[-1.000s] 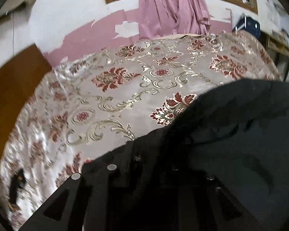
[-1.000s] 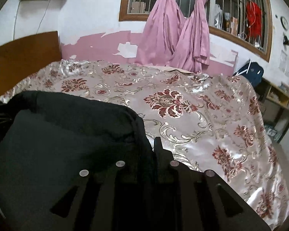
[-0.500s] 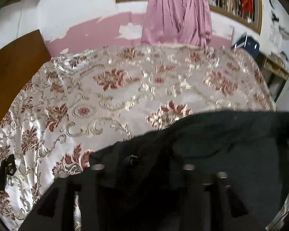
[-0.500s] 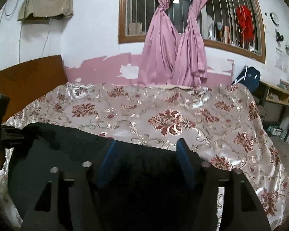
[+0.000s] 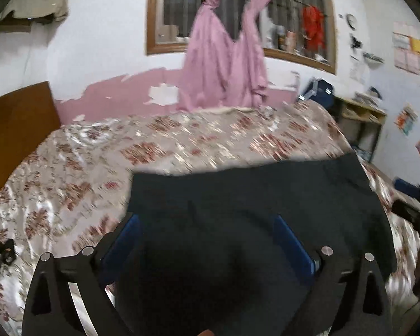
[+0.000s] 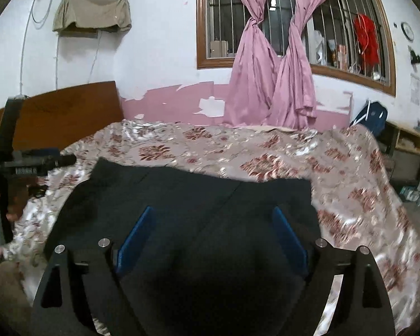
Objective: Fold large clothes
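Two grippers frame your view, one in each of your hands, and both point forward and a little downward over a flat, dark navy-black folded garment point(image 5: 238, 224). The garment lies on a shiny beige bedspread with red floral medallions point(image 5: 70, 173), and that bedspread is the landmark for everything else.

Your left gripper point(image 5: 207, 229) has its blue-padded jaws spread wide and they are opening further. The garment lies beneath and between them, and the pads do not press on it. One blue pad point(image 5: 126, 238) sits near the garment's left edge, over the bedspread.

Your right gripper point(image 6: 212, 226) is the same: jaws apart and opening, blue pads point(image 6: 138, 232) clear of the cloth, with the garment spread flat under the gap. In the right wrist view the garment point(image 6: 196, 196) has a straight far edge and a diagonal crease across it.

Beyond the bedspread's far edge hang pink satin curtains knotted in the middle point(image 6: 271, 70), in front of a barred window with a brown wooden frame point(image 6: 204, 28). At the bedspread's left end stands a brown wooden headboard point(image 6: 56, 112). A small black object point(image 5: 0, 254) lies on the bedspread's near left part; what it is cannot be told.
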Demonstrator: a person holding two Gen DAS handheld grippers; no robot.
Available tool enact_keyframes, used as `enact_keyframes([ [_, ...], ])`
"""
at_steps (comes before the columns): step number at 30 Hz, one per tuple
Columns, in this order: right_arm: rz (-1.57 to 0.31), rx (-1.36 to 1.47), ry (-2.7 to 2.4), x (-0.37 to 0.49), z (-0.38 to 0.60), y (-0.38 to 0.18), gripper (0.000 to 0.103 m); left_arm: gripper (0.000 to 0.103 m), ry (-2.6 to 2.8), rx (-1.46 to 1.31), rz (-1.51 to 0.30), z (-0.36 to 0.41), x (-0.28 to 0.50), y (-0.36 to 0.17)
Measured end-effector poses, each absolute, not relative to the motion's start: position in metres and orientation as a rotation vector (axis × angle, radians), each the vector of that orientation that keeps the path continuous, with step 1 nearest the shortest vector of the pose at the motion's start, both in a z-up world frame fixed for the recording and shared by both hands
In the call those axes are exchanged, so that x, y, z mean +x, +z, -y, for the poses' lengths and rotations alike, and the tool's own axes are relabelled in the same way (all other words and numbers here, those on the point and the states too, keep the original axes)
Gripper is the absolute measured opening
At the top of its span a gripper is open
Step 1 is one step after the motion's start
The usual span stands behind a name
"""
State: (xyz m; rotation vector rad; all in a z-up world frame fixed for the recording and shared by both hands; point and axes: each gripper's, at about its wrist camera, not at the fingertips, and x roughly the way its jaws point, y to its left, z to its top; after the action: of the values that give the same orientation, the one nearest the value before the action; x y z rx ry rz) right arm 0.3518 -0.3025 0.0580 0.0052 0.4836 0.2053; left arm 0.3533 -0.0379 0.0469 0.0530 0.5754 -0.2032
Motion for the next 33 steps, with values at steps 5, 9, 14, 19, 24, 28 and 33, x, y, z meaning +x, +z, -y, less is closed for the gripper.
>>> enact_keyframes([
  [5, -0.565, 0.039, 0.213, 0.338, 0.302, 0.016, 0.083, 0.097, -0.262, 0.113, -0.632, 0.056, 0.328, 0.003],
  [9, -0.644, 0.071, 0.175, 0.341, 0.31, -0.022, 0.083, 0.097, -0.256, 0.164, -0.646, 0.066, 0.327, -0.025],
  [14, -0.647, 0.084, 0.109, 0.353, 0.322, -0.049, 0.084, 0.103, -0.22, 0.146, -0.595, 0.073, 0.341, -0.044],
  [19, -0.603, 0.031, 0.068, 0.375, 0.319, -0.05, 0.089, 0.103, -0.211, 0.107, -0.539, 0.077, 0.371, -0.041],
  [24, -0.601, 0.037, 0.043, 0.414, 0.325, -0.038, 0.089, 0.103, -0.204, 0.124, -0.522, 0.087, 0.415, -0.032],
  [28, -0.643, 0.08, 0.0, 0.454, 0.338, -0.035, 0.089, 0.103, -0.233, 0.095, -0.594, 0.091, 0.453, -0.034],
  [33, -0.679, 0.221, -0.013, 0.484, 0.363, -0.056, 0.094, 0.103, -0.287, 0.038, -0.683, 0.091, 0.488, -0.043],
])
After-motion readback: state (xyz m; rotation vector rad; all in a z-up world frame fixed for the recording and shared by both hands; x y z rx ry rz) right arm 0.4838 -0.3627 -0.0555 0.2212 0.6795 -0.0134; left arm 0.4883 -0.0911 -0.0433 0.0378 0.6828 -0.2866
